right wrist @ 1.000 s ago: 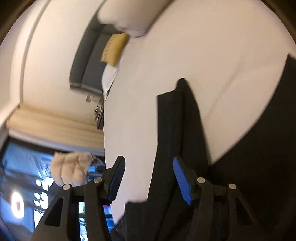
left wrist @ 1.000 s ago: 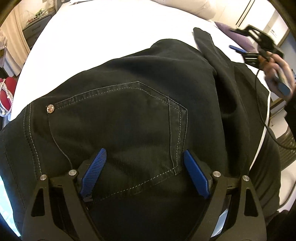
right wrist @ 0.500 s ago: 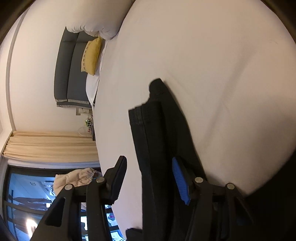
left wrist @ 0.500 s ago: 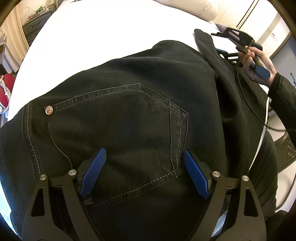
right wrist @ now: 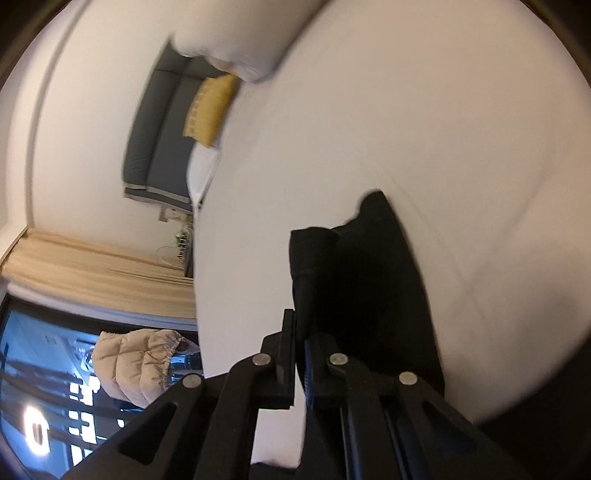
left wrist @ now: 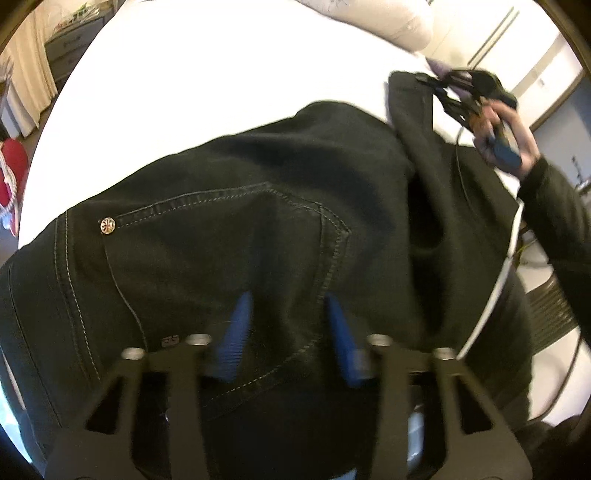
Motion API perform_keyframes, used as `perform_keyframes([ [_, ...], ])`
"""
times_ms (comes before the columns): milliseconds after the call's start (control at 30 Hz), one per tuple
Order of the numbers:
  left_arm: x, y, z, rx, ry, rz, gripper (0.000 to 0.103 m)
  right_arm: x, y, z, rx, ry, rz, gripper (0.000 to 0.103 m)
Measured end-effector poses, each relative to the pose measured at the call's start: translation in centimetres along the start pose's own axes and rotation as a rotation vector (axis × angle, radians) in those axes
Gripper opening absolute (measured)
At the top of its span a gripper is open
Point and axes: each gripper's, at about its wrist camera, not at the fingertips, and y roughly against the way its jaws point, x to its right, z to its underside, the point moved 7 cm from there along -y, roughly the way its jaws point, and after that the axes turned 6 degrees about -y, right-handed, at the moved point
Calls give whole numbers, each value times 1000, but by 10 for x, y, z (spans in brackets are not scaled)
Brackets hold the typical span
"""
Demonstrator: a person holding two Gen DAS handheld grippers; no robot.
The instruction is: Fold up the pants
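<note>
Black pants (left wrist: 258,206) lie on a white bed (left wrist: 207,74), back pocket up. My left gripper (left wrist: 288,314) is pressed onto the pocket, its blue fingers (left wrist: 236,332) partly closed and pinching a ridge of fabric between them. In the right wrist view, my right gripper (right wrist: 300,347) is shut on the edge of the pant leg hem (right wrist: 354,266), which stands out over the bed (right wrist: 443,129). The right gripper also shows in the left wrist view (left wrist: 476,96), held by a hand at the far end of the leg.
A white pillow (left wrist: 388,18) lies at the bed's head. A grey sofa with a yellow cushion (right wrist: 210,107) stands against the wall. A beige puffer jacket (right wrist: 140,365) hangs by the dark window. A wicker chair (left wrist: 554,314) stands at the bed's right side.
My left gripper's fingers have moved closer together, bunching pocket fabric between them. My right gripper has closed on the pant leg hem.
</note>
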Motion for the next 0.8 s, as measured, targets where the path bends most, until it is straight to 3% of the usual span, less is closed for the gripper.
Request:
perform_keyframes([
  [67, 3, 3, -4, 16, 9, 9, 21, -11, 24, 3, 40, 17, -37, 5],
  [200, 6, 9, -10, 37, 11, 5, 15, -17, 83, 14, 135, 37, -82, 5],
  [300, 3, 9, -5, 35, 33, 29, 14, 5, 133, 16, 228, 5, -73, 5],
  [400, -12, -1, 5, 26, 140, 111, 14, 45, 169, 16, 295, -73, -53, 5],
  [500, -30, -7, 11, 63, 277, 235, 15, 91, 190, 20, 321, -164, -30, 5],
  [600, -39, -5, 13, 79, 332, 313, 15, 131, 204, 29, 331, -254, -28, 5],
  [800, -37, 4, 6, 52, 373, 279, 24, 149, 215, 35, 371, -264, 0, 5],
])
